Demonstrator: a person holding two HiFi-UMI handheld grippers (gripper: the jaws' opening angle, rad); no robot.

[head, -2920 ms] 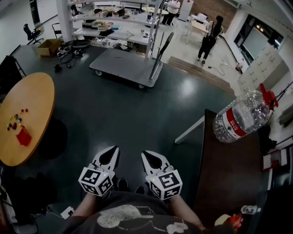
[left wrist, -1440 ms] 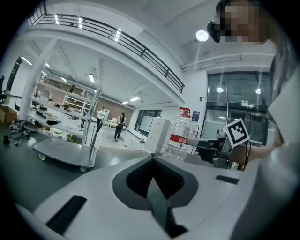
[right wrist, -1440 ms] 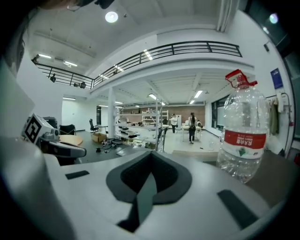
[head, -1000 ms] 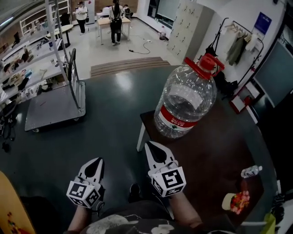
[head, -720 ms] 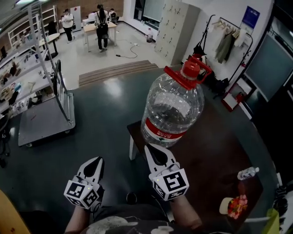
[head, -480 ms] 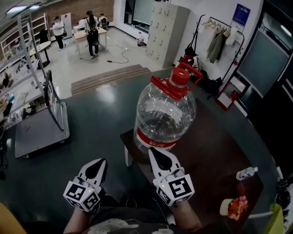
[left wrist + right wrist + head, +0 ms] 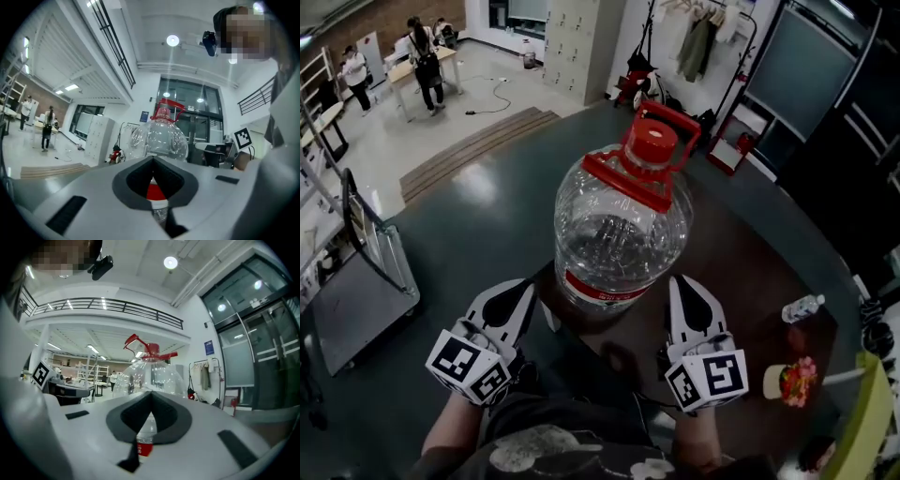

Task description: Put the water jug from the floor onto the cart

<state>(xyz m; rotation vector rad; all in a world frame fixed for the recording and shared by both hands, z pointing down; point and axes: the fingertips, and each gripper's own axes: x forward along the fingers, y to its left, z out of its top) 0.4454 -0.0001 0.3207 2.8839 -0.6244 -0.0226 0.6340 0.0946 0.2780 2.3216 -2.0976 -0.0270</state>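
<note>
A big clear water jug with a red cap, red handle and red label stands upright on a dark brown table. My left gripper is low to the jug's left, near the table's corner, jaws shut and holding nothing. To the jug's right, over the table, my right gripper is also shut and holds nothing. Neither touches the jug. In the left gripper view the jug rises just past the shut left gripper. The right gripper view likewise shows the jug beyond the right gripper. The flat cart stands at far left.
On the table's right part lie a small water bottle and a cup with flowers. Low steps cross the floor behind. People stand at a far table, and a coat rack is against the back wall.
The view has swung from the cart round to the table, so the jug is now straight ahead. Both grippers have come forward and up, one on each side of it.
</note>
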